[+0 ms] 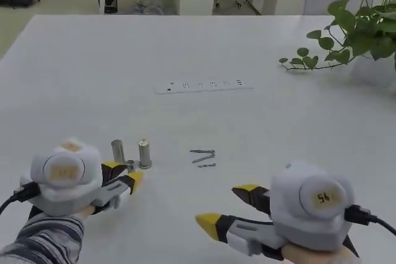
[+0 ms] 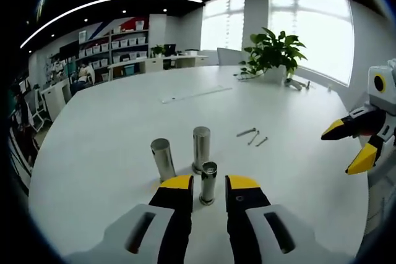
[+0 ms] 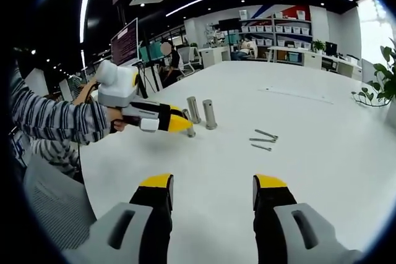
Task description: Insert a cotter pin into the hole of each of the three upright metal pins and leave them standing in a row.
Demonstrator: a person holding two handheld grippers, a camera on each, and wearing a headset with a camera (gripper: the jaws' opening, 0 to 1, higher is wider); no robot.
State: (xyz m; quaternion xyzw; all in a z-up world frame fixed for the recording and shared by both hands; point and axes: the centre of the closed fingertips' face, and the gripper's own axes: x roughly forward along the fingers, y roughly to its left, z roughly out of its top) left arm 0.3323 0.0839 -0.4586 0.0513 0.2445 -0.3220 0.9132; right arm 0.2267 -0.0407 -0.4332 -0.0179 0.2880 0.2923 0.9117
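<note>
Lower left of the head view, the left gripper (image 1: 127, 172) is down at the white table (image 1: 247, 47), its yellow-tipped jaws spread to either side of the short metal pin (image 2: 208, 182). That pin stands upright in the gap, and the left gripper view shows a sliver of table on each side of it, so nothing is pinched. Just beyond the jaw tips stand two taller ones, the left tall pin (image 1: 117, 151) and the right tall pin (image 1: 145, 153), both upright and close together. Right of them, near the middle of the frame, the cotter pins (image 1: 203, 157) lie loose in a small cluster, apart from the upright pins. Lower right, the right gripper (image 1: 228, 205) has its jaws wide apart, gripping nothing. Further up the table lies a white power strip (image 1: 204, 85), with a leafy plant (image 1: 359, 23) at the upper right
</note>
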